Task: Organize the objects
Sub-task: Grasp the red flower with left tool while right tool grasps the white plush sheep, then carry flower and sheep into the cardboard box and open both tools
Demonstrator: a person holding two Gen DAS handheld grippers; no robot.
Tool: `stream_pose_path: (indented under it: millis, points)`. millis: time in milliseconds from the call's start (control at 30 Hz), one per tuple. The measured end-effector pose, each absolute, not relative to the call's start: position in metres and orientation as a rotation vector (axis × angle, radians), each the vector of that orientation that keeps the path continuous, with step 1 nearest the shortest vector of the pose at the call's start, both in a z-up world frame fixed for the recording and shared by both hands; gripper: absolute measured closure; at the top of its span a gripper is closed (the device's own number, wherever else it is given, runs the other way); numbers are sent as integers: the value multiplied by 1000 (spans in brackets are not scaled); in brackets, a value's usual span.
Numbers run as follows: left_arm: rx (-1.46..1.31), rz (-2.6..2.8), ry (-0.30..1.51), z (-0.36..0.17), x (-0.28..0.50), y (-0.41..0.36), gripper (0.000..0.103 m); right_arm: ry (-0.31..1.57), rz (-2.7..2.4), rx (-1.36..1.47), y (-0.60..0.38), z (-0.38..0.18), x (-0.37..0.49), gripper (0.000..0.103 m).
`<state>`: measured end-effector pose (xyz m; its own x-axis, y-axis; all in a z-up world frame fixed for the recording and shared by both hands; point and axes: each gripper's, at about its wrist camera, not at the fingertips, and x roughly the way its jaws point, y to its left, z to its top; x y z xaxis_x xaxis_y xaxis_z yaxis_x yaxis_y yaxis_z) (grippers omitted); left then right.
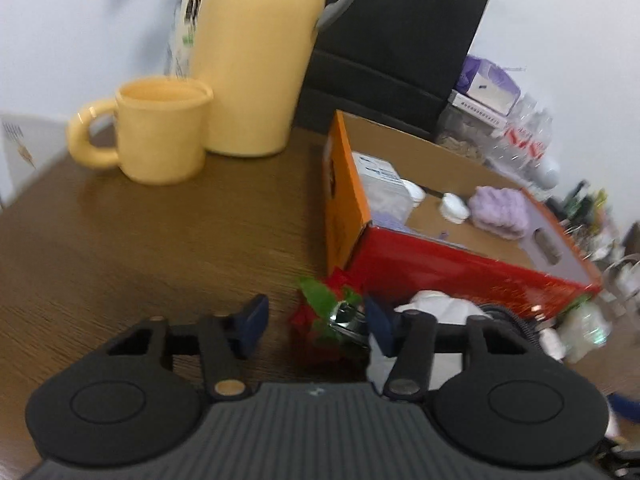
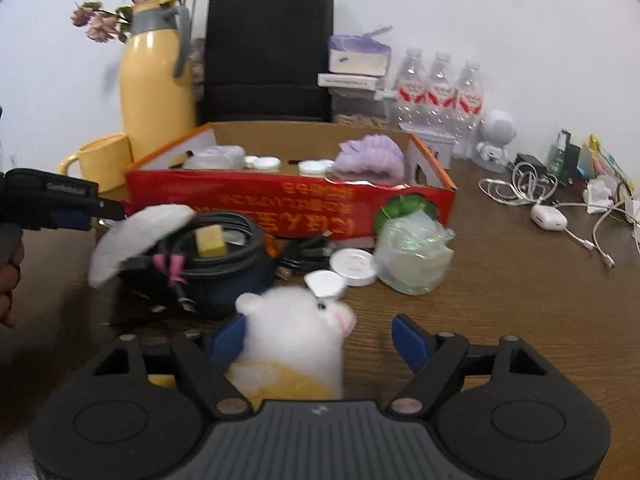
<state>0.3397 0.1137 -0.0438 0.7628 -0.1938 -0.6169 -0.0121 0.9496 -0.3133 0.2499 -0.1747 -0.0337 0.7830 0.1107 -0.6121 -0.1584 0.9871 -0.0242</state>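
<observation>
Both tongs are spread: the left tongs (image 1: 316, 320) straddle a red flower (image 1: 320, 316), the right tongs (image 2: 320, 340) a plush (image 2: 296, 336) off-centre, so closing may push it aside.

Both views are evenly and softly lit, the white wall (image 2: 500, 20) bright. Glare streaks the yellow flask (image 1: 256, 56) near 12 o'clock and sheens the brown table (image 1: 140, 220). The left wrist view is motion-smeared throughout; the right is sharper. Fisheye bending and dark corners frame both.
</observation>
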Motion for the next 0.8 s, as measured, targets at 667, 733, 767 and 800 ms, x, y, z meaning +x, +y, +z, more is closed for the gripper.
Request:
stream_pose_path:
  millis: [667, 733, 767, 800]
  points:
    - [-222, -28, 472, 29, 148, 86, 78, 504, 186, 59, -220, 21, 138, 60]
    - [-216, -54, 458, 36, 139, 79, 78, 484, 190, 69, -226, 26, 127, 60]
    - [-207, -66, 450, 38, 138, 76, 78, 482, 190, 74, -230, 27, 125, 60]
    - [-200, -72, 441, 41, 138, 72, 78, 485, 187, 77, -233, 27, 125, 60]
